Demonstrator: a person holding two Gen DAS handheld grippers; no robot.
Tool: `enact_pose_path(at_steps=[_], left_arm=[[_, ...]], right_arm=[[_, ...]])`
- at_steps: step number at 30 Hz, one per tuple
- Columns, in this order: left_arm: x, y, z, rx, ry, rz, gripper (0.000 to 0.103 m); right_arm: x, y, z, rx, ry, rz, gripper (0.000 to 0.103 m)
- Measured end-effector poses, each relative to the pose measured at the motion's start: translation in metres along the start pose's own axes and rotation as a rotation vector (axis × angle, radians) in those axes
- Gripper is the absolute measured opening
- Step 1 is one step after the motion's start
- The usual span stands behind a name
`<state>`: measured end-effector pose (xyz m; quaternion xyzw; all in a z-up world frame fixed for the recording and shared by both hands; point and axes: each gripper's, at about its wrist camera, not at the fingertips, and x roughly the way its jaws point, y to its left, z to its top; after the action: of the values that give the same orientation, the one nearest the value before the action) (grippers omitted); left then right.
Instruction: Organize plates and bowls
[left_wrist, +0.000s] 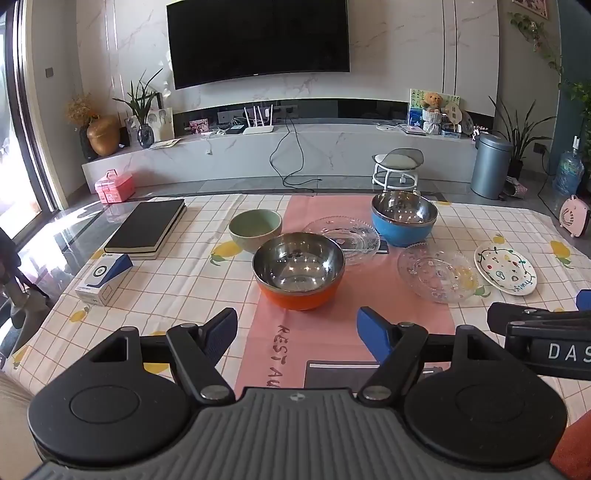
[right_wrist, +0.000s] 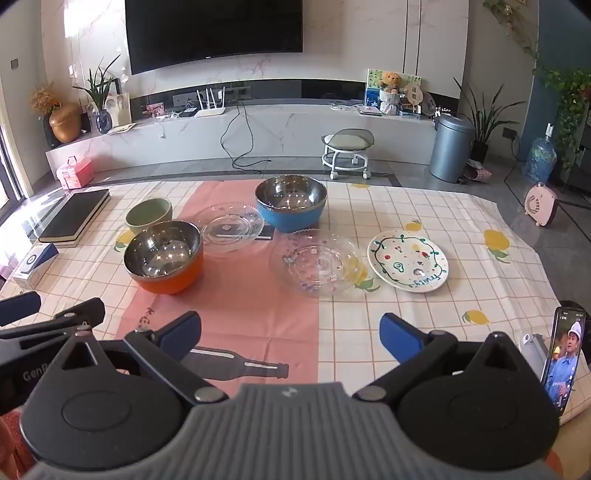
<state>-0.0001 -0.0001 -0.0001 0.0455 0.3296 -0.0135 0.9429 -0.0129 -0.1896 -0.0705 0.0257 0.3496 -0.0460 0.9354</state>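
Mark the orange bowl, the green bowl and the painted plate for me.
orange bowl (left_wrist: 299, 295): left wrist view, on its orange outer wall.
green bowl (left_wrist: 243, 242): left wrist view, on its outer wall.
painted plate (right_wrist: 408, 264): right wrist view, on its white centre.

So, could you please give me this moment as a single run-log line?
left gripper: open, empty | right gripper: open, empty | orange bowl, blue bowl, green bowl: apart, unstacked | painted plate: untouched

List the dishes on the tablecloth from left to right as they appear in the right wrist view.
green bowl → orange bowl → far clear glass plate → blue bowl → near clear glass plate → painted white plate
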Motion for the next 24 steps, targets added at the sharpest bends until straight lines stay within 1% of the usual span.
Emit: enact_pose_path(at_steps=[5,7,12,14,24], left_arm=[[0.001,0.004,0.000,-0.009,0.004,-0.023,0.087],[0.000,0.002,0.000,-0.014,0.002,-0.010,0.087],[0.003,0.008,0.003,-0.021,0.010,-0.010,0.087],[0.005,0.008,0.004,-0.025,0.014,-0.010,0.087],[0.012,0.006,0.004,-0.033,0.024,-0.014,0.087]], right_arm=[[-0.001,0.000,0.002,-0.002,-0.004,-0.001,0.101],[-0.001,0.003,-0.002,-0.004,-0.008,-0.003,0.101],[0.005,0.003,-0.004,-0.002,-0.005,-0.002,0.101],[0.003,0.001,0.002,-0.006,0.005,-0.001,0.101],[0.010,0.000,0.004,-0.011,0.008,-0.005,0.101]])
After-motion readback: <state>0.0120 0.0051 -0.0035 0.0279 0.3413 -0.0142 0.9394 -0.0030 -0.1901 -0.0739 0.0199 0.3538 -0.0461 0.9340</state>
